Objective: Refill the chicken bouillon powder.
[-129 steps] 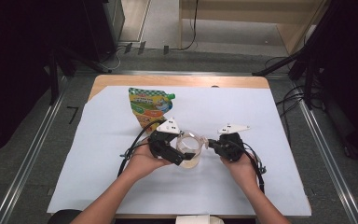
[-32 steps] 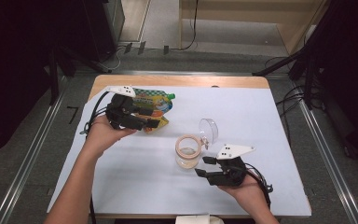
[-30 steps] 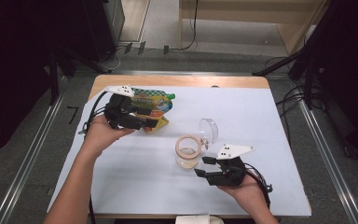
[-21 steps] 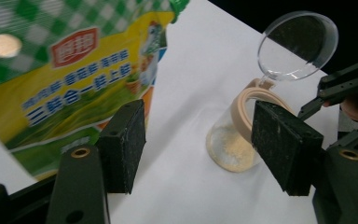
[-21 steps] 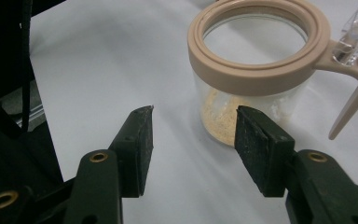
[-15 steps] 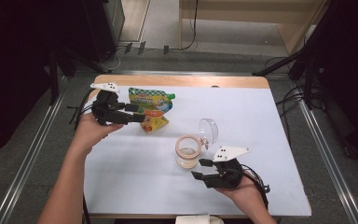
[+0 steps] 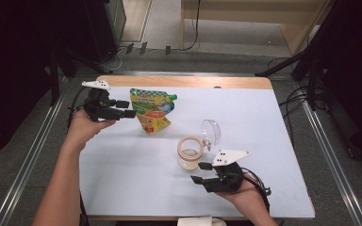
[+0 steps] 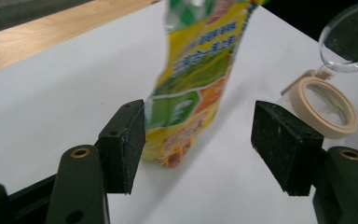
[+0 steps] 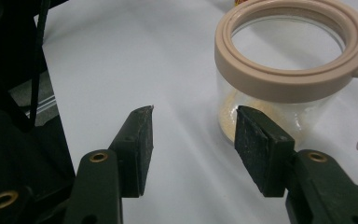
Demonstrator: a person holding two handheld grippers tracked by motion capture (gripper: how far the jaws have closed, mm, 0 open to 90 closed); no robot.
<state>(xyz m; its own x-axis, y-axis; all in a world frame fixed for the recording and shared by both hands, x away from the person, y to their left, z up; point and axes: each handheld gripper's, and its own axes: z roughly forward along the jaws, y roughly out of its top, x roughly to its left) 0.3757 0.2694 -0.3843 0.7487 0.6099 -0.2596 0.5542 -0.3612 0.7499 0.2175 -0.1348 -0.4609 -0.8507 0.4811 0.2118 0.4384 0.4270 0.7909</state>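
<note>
A person at a white-covered table held a black two-jaw gripper in each hand, with a small glass jar standing near the middle of the cloth. The jar's beige ring lay open at the top, its clear lid swung up on a hinge at the far side, and a little pale powder sat in the bottom. A bright green-and-yellow pouch stood well to the left of the jar and farther back, its green cap pointing toward the jar's side of the table.

The left gripper, farther left of the jar than the pouch, pointed at the pouch with its jaws apart. Seen along that gripper, one pad stood right at the pouch's edge, the other well clear of it, and nothing was clamped; whether the near pad touched the pouch could not be told.

The right gripper hung just in front of the jar, on the person's side, its jaws spread to a middling gap and holding nothing. Seen along that gripper, the jar rose just beyond the right-hand pad, outside the gap between the jaws.
</note>
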